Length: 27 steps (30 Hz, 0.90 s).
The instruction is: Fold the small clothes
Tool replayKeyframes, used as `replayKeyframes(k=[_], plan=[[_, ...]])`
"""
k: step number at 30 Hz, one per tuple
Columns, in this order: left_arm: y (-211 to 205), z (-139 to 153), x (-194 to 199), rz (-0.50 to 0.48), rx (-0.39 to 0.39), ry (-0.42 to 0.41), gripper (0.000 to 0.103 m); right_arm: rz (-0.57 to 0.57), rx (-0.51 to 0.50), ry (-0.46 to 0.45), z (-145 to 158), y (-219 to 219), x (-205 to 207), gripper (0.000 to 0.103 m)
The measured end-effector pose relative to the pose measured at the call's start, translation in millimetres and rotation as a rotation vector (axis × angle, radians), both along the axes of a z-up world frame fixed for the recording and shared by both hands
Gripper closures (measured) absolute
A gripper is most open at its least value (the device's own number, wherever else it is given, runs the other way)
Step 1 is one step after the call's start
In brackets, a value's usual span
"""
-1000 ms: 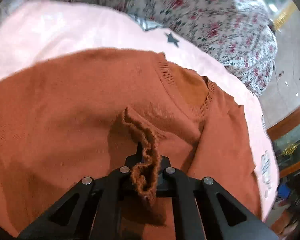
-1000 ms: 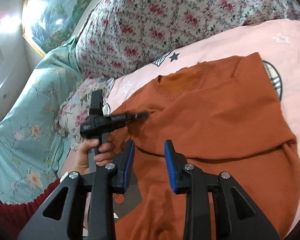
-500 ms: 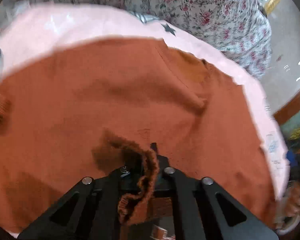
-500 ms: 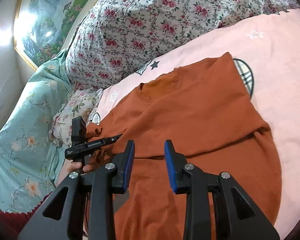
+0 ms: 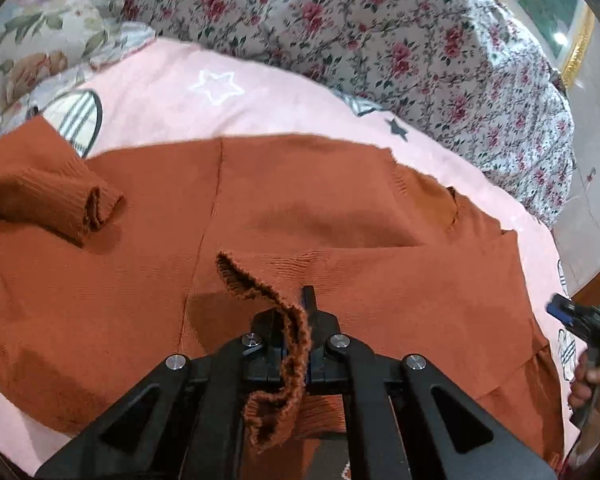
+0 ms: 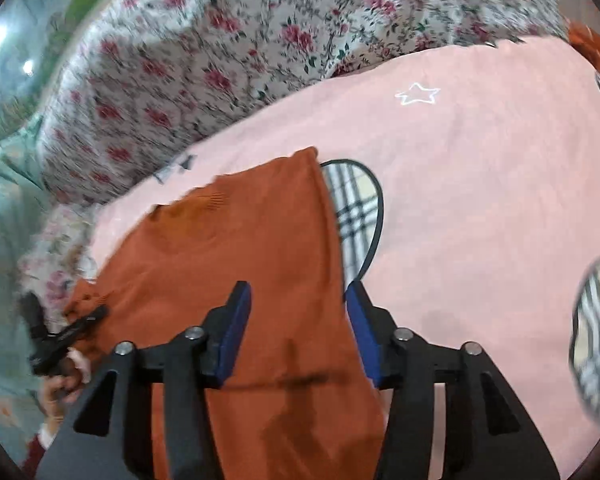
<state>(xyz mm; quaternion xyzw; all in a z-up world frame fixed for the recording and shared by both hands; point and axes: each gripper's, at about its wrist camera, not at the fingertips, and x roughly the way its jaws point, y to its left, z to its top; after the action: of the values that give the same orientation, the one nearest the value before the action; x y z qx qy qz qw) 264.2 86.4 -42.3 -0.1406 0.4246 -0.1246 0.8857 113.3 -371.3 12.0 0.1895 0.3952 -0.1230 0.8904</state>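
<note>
A rust-orange knit sweater (image 5: 300,208) lies spread on a pink bedsheet (image 5: 260,112); it also shows in the right wrist view (image 6: 236,248). My left gripper (image 5: 296,344) is shut on a ribbed sleeve cuff (image 5: 276,312) and holds it over the sweater's body. The other sleeve cuff (image 5: 96,210) lies folded onto the body at the left. My right gripper (image 6: 296,332) is open, its blue pads (image 6: 236,332) straddling the sweater's right edge, holding nothing. It shows at the right edge of the left wrist view (image 5: 580,316).
A floral quilt (image 5: 380,32) is heaped along the far side of the bed. A pale floral pillow (image 5: 40,48) lies at the far left. Plaid oval prints (image 6: 356,208) mark the sheet. The bed's edge and floor are at the right (image 5: 596,184).
My left gripper has drawn back with the cuff, away from the collar. My right gripper has opened wider and swung right, to the sweater's right edge.
</note>
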Motion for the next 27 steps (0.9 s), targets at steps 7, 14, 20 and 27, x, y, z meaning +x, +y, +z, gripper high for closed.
replayKeyframes(k=[7,14,20,27], plan=[[-10,-2,0,-0.015,0.02,0.018,0.1,0.058,-0.129,0.18,-39,-1,52,0.092],[-36,1,5,-0.068,0.055,-0.006,0.099,0.002,-0.077,0.123,-24,-29,34,0.092],[-25,-6,3,-0.057,0.049,0.012,0.096,-0.074,-0.182,0.132,-14,-20,23,0.088],[-12,-6,-12,-0.031,0.083,0.024,0.09,0.03,-0.143,0.17,-30,18,16,0.07]])
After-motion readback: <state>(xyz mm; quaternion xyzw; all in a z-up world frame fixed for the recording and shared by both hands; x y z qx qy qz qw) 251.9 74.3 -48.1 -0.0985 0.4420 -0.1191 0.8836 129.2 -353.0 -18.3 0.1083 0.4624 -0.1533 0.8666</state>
